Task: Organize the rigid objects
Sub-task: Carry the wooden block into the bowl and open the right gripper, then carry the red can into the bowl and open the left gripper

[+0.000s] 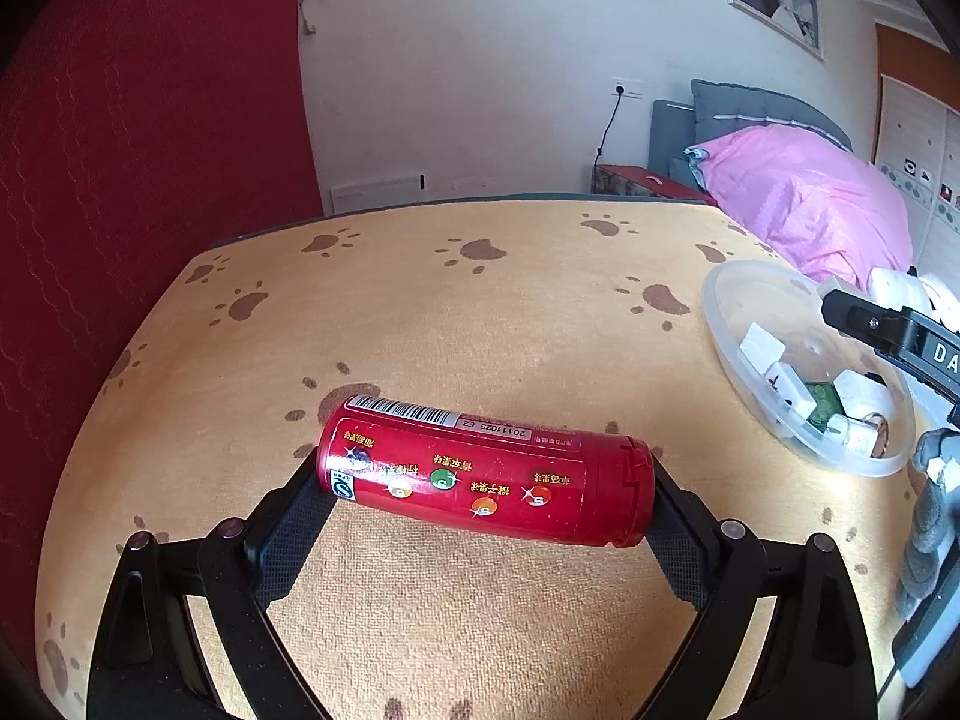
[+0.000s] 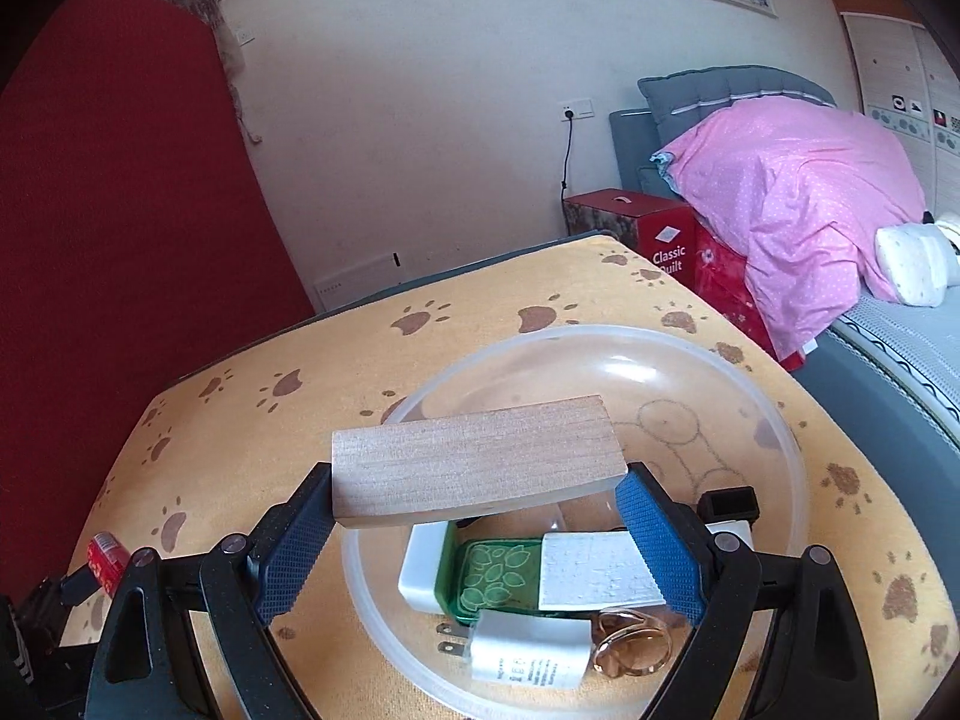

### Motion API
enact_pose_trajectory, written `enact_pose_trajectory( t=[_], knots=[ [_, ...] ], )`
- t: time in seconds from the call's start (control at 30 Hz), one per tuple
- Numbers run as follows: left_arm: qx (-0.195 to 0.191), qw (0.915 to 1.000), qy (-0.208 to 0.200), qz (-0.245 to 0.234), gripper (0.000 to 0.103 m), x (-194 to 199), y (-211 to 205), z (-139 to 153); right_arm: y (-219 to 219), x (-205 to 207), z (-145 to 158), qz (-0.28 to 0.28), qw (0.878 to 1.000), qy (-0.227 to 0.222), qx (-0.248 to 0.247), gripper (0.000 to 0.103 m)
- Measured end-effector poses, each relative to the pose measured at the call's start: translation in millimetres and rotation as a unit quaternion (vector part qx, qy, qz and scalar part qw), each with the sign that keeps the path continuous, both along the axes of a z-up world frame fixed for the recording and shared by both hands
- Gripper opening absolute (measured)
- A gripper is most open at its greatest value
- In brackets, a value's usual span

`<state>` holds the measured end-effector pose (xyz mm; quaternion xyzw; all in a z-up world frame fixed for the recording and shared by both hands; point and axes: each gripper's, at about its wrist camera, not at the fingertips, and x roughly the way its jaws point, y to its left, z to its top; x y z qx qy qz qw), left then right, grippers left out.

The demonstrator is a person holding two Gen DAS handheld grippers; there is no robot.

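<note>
— Bedroom, paw-print cloth on the table [image 1: 480, 312]. Where's your load?

— My right gripper [image 2: 477, 516] pinches a wooden block [image 2: 474, 462] by its ends, held above the clear bowl [image 2: 774, 420], likely for a drop among the charger [image 2: 528, 648] and tiles.

— And the left?

— My left gripper [image 1: 483, 498] clamps the red can [image 1: 486, 471] end to end, lying crosswise over the cloth, well left of the bowl. I'd guess it goes in next.

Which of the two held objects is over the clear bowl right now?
The wooden block in the right gripper sits above the clear bowl. The red canister in the left gripper is over bare tablecloth.
</note>
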<state>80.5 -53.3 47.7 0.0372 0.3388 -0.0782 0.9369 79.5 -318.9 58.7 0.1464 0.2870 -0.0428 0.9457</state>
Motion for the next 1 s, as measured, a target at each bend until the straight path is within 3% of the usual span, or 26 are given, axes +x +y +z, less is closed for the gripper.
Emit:
enact_pose_trajectory(
  t=[0.6,1.0],
  knots=[
    [0.009,0.9994,0.003,-0.033,0.095,-5.6,-34.0,-2.6,-27.7,-1.8,-3.3,-0.092,0.996,0.009,-0.018,0.095],
    [0.012,0.9986,0.001,-0.052,0.095,-6.8,-50.5,-1.1,-39.9,-9.6,4.8,-0.117,0.993,-0.013,0.003,0.099]
  ],
)
